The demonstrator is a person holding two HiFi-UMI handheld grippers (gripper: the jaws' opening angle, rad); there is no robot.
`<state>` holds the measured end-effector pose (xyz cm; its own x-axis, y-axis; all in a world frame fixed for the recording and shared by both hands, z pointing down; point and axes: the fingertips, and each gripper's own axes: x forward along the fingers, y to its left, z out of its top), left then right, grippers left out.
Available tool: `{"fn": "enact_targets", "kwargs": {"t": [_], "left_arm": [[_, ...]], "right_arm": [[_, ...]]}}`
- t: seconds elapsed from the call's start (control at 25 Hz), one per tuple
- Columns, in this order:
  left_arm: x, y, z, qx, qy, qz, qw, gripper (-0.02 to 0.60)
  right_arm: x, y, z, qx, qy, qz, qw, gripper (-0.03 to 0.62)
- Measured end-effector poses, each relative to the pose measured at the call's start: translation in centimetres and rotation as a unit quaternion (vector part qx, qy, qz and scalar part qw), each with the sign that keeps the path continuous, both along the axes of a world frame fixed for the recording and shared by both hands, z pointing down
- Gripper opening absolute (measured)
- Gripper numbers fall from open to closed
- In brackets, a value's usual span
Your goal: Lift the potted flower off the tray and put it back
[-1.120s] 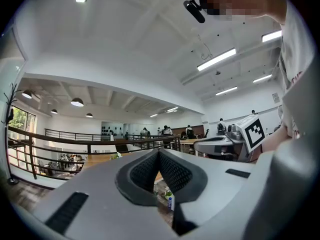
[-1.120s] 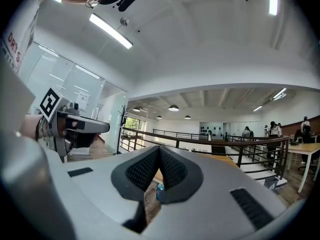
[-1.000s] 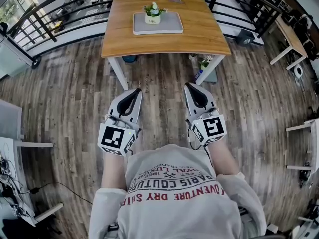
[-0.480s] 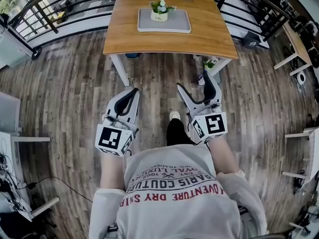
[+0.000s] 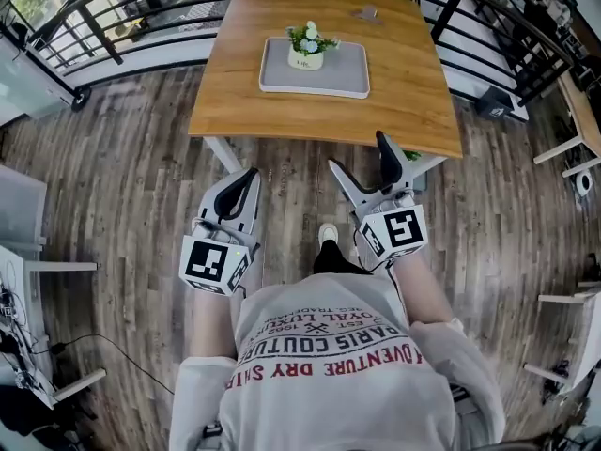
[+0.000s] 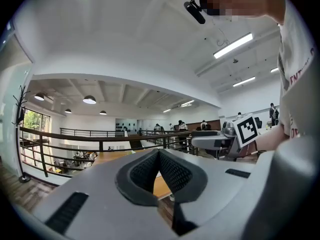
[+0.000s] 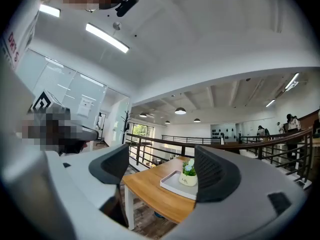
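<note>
The potted flower (image 5: 307, 50), white blooms in a cream pot, stands at the left end of a grey tray (image 5: 331, 79) on the wooden table (image 5: 272, 111). Both grippers are held short of the table's near edge, pointing at it. My left gripper (image 5: 246, 177) is shut and empty; its ribbed pads (image 6: 159, 159) meet. My right gripper (image 5: 361, 156) is open, its jaws have just been opening, and nothing is between them. In the right gripper view, the flower (image 7: 188, 175) and tray (image 7: 172, 184) show far off between the pads of my right gripper (image 7: 162, 168).
Black railing (image 5: 113, 36) runs behind and beside the table. A small dark object (image 5: 366, 12) lies at the table's far edge. A floor plant (image 5: 410, 156) sits under the right front corner. The person's foot (image 5: 326, 236) is between the grippers. White desks (image 5: 38, 271) stand at left.
The right gripper's jaws went from shut to wide open. Both grippers and the person moved toward the table, which now sits closer in view.
</note>
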<state>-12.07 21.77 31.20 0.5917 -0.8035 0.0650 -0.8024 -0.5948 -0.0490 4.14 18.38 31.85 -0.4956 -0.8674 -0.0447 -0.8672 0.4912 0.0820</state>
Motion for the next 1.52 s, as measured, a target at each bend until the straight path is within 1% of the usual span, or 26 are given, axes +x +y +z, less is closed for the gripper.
{"fn": "enact_targets", "kwargs": {"t": [0.12,0.24,0.36,0.52,0.64,0.88,1.12,1.28,1.36,1.52], "left_arm": [[1.8,-4.8,0.1,-0.001,0.0,-0.018,0.9998,0.012],[4.2,-9.2,-0.1,-0.003,0.002,-0.028,0.9996,0.012],[6.4,-13.0,-0.3,-0.004,-0.004,-0.035,0.9994,0.012],[8.3,-16.5,0.6,-0.016,-0.01,-0.042,0.9989,0.012],[9.0,-18.6,1.6,-0.03,-0.015,-0.042,0.9986,0.012],[8.5,-23.5,2.9,-0.044,-0.018,-0.039,0.9981,0.012],[8.3,-30.1,3.6,-0.054,-0.014,-0.019,0.9983,0.012],[8.0,-33.8,4.3,-0.066,-0.014,-0.007,0.9977,0.012],[7.3,-35.2,5.2,-0.076,-0.012,-0.003,0.997,0.012],[5.9,-37.6,7.1,-0.094,-0.017,0.003,0.9955,0.012]], "right_arm": [[2.0,-5.3,0.4,-0.015,-0.003,-0.015,1.0,0.396],[4.0,-9.7,0.2,-0.023,0.013,-0.044,0.999,0.397],[5.8,-13.7,0.0,-0.026,0.025,-0.068,0.997,0.397],[7.2,-17.6,1.4,-0.048,0.027,-0.085,0.995,0.402],[7.5,-19.9,3.0,-0.069,0.032,-0.096,0.992,0.402],[6.4,-24.5,5.8,-0.105,0.05,-0.114,0.987,0.405],[5.1,-30.1,8.4,-0.146,0.1,-0.129,0.976,0.434],[3.9,-33.8,10.9,-0.166,0.136,-0.147,0.966,0.442],[2.8,-35.1,12.6,-0.183,0.153,-0.161,0.958,0.443],[0.4,-37.4,15.3,-0.216,0.165,-0.184,0.944,0.443]]}}
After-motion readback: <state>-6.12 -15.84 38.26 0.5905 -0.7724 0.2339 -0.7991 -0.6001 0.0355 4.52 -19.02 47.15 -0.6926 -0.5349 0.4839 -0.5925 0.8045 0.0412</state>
